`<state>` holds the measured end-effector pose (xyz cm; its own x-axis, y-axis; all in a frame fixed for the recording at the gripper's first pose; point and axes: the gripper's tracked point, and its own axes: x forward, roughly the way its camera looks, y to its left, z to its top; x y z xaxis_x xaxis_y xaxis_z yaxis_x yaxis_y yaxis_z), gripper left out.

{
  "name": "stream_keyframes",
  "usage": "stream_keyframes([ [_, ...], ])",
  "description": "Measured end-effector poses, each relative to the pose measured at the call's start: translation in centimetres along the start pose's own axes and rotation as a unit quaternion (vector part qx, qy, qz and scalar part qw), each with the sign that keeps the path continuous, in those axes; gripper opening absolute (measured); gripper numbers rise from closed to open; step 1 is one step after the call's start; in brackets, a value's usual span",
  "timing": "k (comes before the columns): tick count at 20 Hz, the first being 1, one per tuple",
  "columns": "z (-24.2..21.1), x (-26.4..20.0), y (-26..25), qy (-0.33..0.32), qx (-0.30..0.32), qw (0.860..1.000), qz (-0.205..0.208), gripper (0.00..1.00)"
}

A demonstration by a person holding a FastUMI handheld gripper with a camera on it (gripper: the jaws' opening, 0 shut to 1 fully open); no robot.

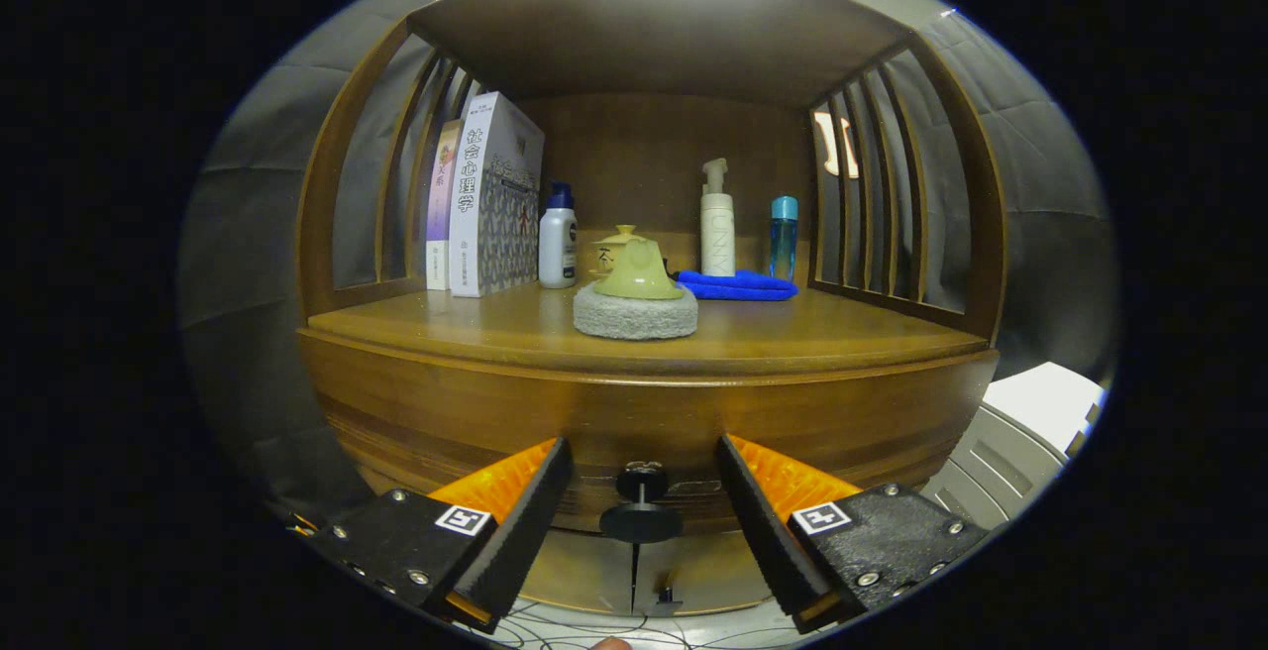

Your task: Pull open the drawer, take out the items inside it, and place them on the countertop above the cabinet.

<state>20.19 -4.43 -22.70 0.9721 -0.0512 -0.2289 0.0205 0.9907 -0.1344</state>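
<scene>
A wooden cabinet faces me, its drawer front closed beneath the countertop. The drawer's dark round knob sits between my two fingers, a little ahead of their tips. My gripper is open, one finger on each side of the knob, touching nothing. On the countertop, straight above the knob, a green-handled brush rests on a grey round pad. The drawer's contents are hidden.
At the back of the countertop stand books, a white bottle with a blue cap, a white pump bottle, a blue bottle and a folded blue cloth. Slatted wooden sides enclose the shelf. A white appliance stands to the right.
</scene>
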Motion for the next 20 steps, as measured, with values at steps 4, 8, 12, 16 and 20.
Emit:
stream_keyframes([
  [4, 7.0, -3.0, -3.4, -0.050, 0.008, 0.999, -0.017, 0.95],
  [8, 14.3, -7.7, -5.2, -0.083, 0.010, 0.996, -0.021, 0.95],
  [12, 17.7, -14.1, -5.7, -0.076, -0.047, 0.996, -0.029, 0.94],
  [16, 20.7, -20.5, -3.8, -0.129, -0.030, 0.991, -0.020, 0.94],
  [20, 22.2, -24.6, -3.3, -0.152, -0.044, 0.987, -0.026, 0.94],
])
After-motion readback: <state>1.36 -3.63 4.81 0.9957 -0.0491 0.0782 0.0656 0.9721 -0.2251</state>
